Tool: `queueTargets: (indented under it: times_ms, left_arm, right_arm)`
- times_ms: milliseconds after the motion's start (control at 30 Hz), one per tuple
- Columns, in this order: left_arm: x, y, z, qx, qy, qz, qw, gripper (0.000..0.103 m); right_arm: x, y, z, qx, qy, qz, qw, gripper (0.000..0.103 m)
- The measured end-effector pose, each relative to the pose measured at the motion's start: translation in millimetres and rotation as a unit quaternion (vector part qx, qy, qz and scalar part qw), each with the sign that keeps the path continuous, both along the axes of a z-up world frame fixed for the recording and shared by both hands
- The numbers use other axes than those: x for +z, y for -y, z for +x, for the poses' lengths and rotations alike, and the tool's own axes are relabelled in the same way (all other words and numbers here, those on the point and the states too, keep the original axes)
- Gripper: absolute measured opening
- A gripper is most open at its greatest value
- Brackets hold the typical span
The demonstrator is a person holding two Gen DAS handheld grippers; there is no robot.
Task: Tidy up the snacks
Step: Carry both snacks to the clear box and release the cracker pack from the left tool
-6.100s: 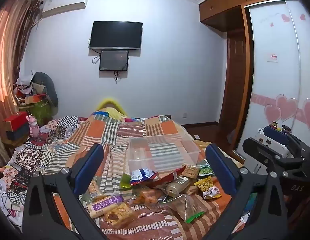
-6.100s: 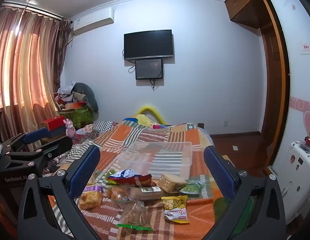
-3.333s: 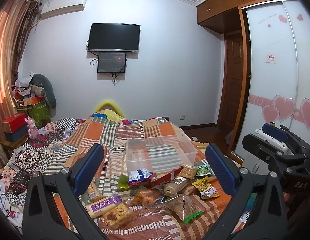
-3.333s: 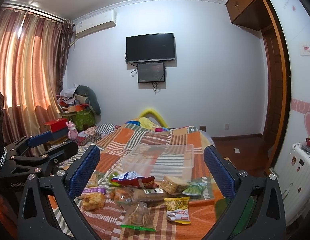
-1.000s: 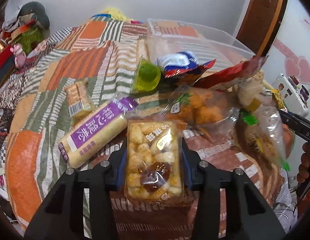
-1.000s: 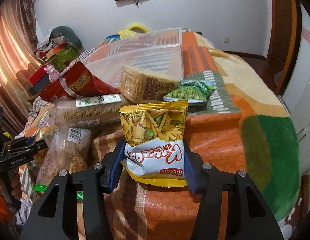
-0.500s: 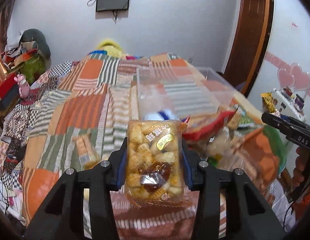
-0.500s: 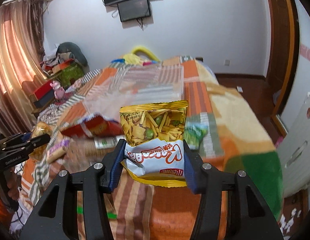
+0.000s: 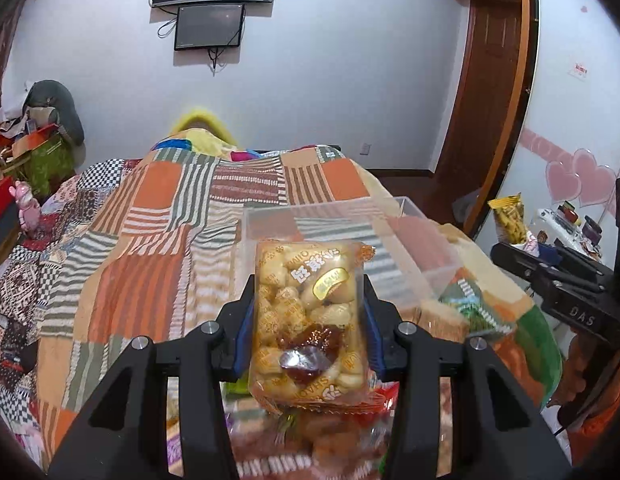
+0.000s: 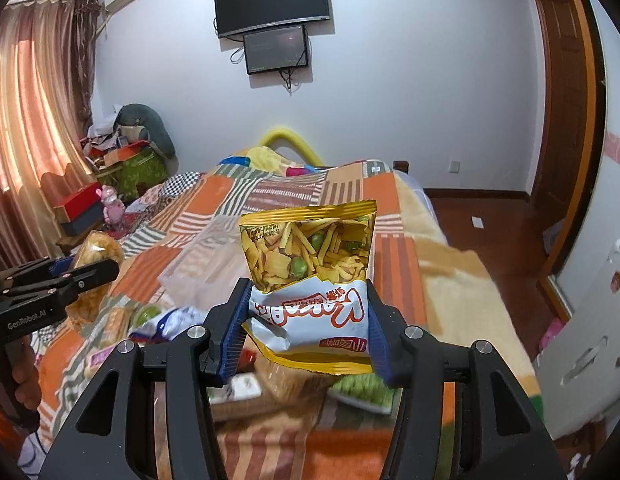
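My left gripper (image 9: 308, 320) is shut on a clear pack of golden puffed snacks (image 9: 310, 316) and holds it up above the bed, in front of a clear plastic bin (image 9: 413, 248). My right gripper (image 10: 306, 320) is shut on a yellow and white bag of mixed crisps (image 10: 310, 272) and holds it above the snack pile. The bin also shows in the right wrist view (image 10: 206, 256). The right gripper with its bag shows at the right of the left wrist view (image 9: 549, 276). The left gripper with its pack shows at the left of the right wrist view (image 10: 70, 276).
Loose snack packs lie blurred on the patchwork bedspread (image 9: 150, 248) under both grippers, among them a green pea bag (image 10: 361, 388) and a blue and white bag (image 10: 166, 320). A white cabinet (image 10: 589, 344) stands right of the bed. Clutter and boxes (image 10: 122, 160) sit at the left.
Both grippers closed on their snacks on the bed, then lifted them. Over the last half second both rose further and moved toward the bin.
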State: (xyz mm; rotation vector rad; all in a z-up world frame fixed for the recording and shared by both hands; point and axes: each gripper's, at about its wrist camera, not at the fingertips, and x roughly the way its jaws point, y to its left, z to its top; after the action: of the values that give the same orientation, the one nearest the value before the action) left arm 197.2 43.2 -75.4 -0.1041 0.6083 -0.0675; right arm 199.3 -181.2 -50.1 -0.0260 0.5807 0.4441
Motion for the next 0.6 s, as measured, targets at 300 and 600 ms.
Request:
queueTargets:
  times_ms: [300,600]
  left_arm:
    - [-5.0,-0.2,55.2,0.006,-0.015,-0.008,0.9998,0.045]
    - [-23.7,-0.2,109.8,0.006,-0.062,-0.007,0.9980,0.045]
  right_arm:
    - [-8.5,-9.5,35.5,-0.004,-0.014,0.008,1.000,0.049]
    - [-25.0,-21.5,64.7,0.013,-0.054,0.000,0.998,0.049]
